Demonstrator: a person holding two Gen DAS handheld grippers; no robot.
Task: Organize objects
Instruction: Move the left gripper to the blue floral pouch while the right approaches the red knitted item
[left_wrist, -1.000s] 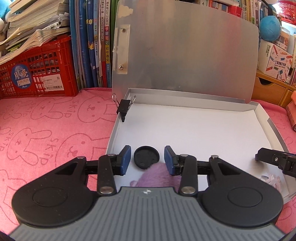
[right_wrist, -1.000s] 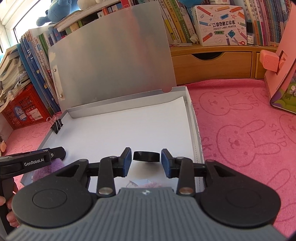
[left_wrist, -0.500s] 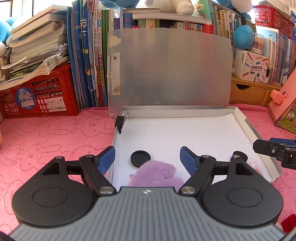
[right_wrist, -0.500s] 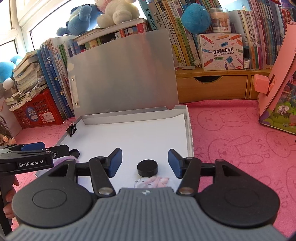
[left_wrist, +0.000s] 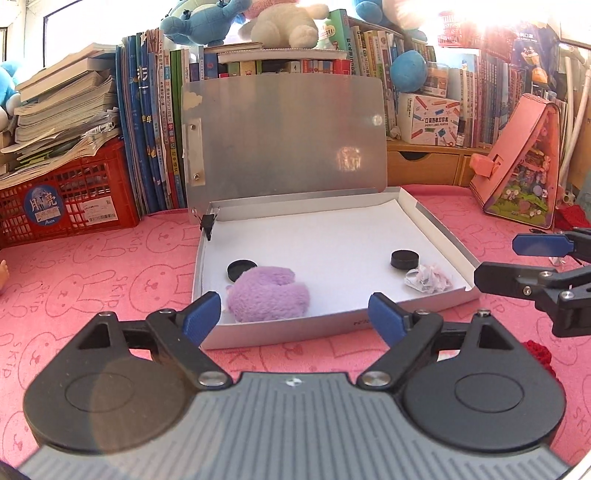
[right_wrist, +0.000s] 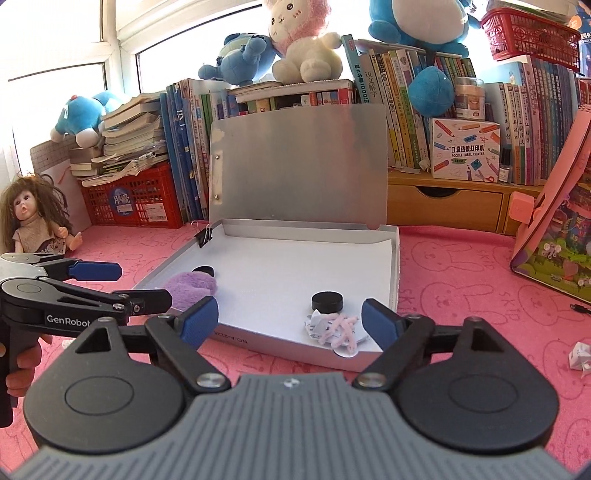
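Left wrist view: left gripper (left_wrist: 295, 317) jaws have just been opening, nothing between them; purple plush (left_wrist: 267, 293) lies just ahead in box (left_wrist: 436, 225). Right gripper (right_wrist: 290, 319) likewise opening, empty; black cap (right_wrist: 327, 301) just ahead.

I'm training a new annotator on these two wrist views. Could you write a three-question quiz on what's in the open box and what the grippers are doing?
1. True or false: the purple plush lies inside the open box.
2. How many black round caps are in the box?
3. The binder clip sits on the box's: A) near right corner B) far left corner C) lid top

Key
1. True.
2. Two: the left cap and the right cap.
3. B.
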